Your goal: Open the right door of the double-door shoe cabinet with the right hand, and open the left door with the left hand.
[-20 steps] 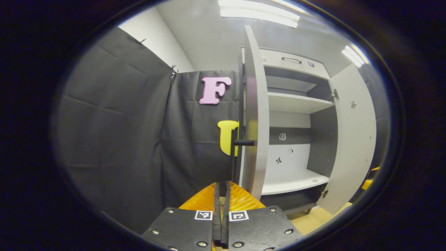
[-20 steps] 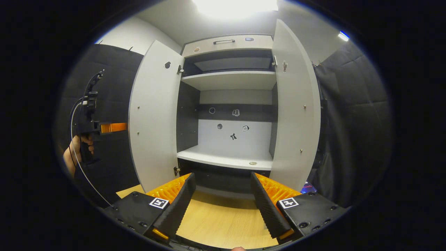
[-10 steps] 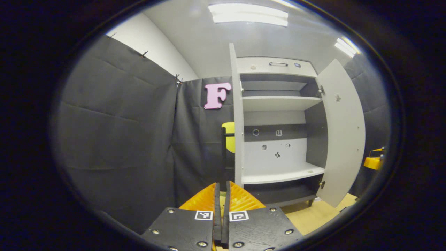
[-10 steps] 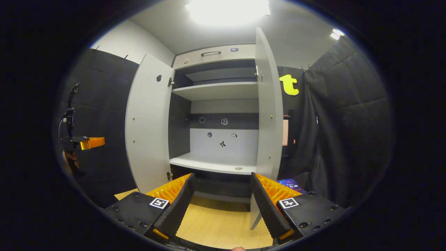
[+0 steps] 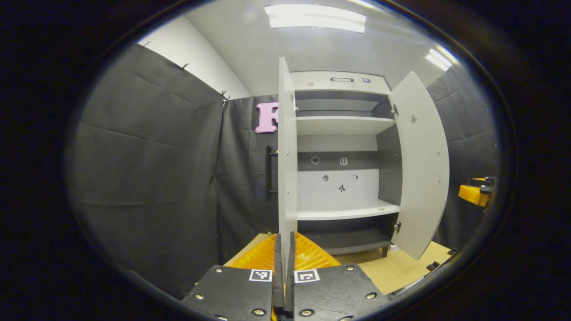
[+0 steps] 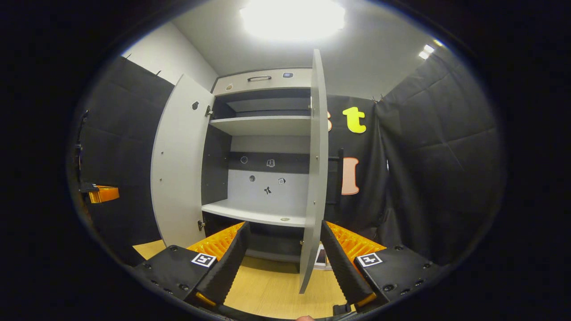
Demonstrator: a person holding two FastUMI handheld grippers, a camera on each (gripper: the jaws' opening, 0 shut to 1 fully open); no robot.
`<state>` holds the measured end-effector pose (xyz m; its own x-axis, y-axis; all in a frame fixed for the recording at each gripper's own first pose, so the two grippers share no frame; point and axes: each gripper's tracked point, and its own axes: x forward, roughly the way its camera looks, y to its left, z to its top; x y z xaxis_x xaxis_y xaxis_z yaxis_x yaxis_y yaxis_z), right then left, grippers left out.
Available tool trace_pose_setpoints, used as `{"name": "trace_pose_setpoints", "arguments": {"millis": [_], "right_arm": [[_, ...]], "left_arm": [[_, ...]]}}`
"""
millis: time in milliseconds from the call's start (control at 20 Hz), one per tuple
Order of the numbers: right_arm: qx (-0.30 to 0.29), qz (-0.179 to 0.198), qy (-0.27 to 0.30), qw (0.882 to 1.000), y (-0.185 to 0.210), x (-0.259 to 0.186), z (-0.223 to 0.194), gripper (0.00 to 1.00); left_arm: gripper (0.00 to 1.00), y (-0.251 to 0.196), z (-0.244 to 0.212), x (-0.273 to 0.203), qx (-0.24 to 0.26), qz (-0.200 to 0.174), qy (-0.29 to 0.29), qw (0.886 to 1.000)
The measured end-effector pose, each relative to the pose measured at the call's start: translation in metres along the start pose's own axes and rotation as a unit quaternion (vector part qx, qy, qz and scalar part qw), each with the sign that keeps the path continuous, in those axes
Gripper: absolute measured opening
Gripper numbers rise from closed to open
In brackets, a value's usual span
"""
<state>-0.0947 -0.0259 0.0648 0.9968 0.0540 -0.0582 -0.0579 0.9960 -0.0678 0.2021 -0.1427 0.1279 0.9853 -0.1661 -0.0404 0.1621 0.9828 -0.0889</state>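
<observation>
1. Standing open on both sides, the shoe cabinet [image 6: 267, 178] shows its bare shelves; the right door [image 6: 316, 169] is swung out nearly edge-on in the right gripper view, and the left door [image 5: 287, 151] likewise in the left gripper view.
2. Neither door is held: the right gripper [image 6: 283, 254] has its fingers spread apart on nothing, while the left gripper [image 5: 283, 267] has its fingers pressed together, empty.
3. Judging by this, both openings look done; what remains is probably only drawing the grippers clear without brushing either door.
</observation>
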Motion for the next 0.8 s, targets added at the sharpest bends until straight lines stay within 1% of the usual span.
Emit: {"name": "trace_pose_setpoints", "arguments": {"millis": [50,200,250,300,350,400,450,500,600,800], "right_arm": [[0.0,-0.001,-0.003,1.0,0.0,0.0,0.001,0.98],[0.009,0.0,-0.005,1.0,0.0,0.0,0.001,0.96],[0.012,0.0,-0.005,1.0,-0.001,0.0,0.001,0.96],[0.013,-0.001,-0.006,1.0,-0.001,0.0,0.001,0.99],[0.014,-0.001,-0.007,1.0,-0.002,0.001,0.001,0.96],[0.013,-0.002,-0.008,1.0,-0.002,0.0,0.002,0.96],[0.013,-0.002,-0.009,1.0,-0.003,0.0,0.002,0.98],[0.013,-0.002,-0.009,1.0,-0.002,0.0,0.003,0.96],[0.013,-0.003,-0.016,1.0,-0.004,0.0,0.005,0.99],[0.019,-0.005,-0.023,1.0,-0.004,0.004,0.006,0.98]], "left_arm": [[0.08,0.004,0.002,0.0,0.001,0.0,-0.001,1.0],[0.41,0.004,-0.001,-0.006,0.014,0.005,-0.003,1.0],[0.53,0.001,-0.002,-0.01,0.017,0.007,-0.005,1.0],[0.65,0.001,-0.001,-0.011,0.019,0.01,-0.006,1.0],[0.77,0.002,0.001,-0.01,0.019,0.015,-0.008,1.0],[0.89,0.004,0.003,-0.011,0.019,0.021,-0.012,1.0],[0.92,0.006,0.005,-0.01,0.018,0.027,-0.017,0.999],[0.91,0.007,0.007,-0.011,0.017,0.031,-0.022,0.999],[0.92,0.008,0.008,-0.01,0.015,0.035,-0.025,0.999],[0.92,0.013,0.01,-0.008,0.019,0.047,-0.025,0.998]]}}
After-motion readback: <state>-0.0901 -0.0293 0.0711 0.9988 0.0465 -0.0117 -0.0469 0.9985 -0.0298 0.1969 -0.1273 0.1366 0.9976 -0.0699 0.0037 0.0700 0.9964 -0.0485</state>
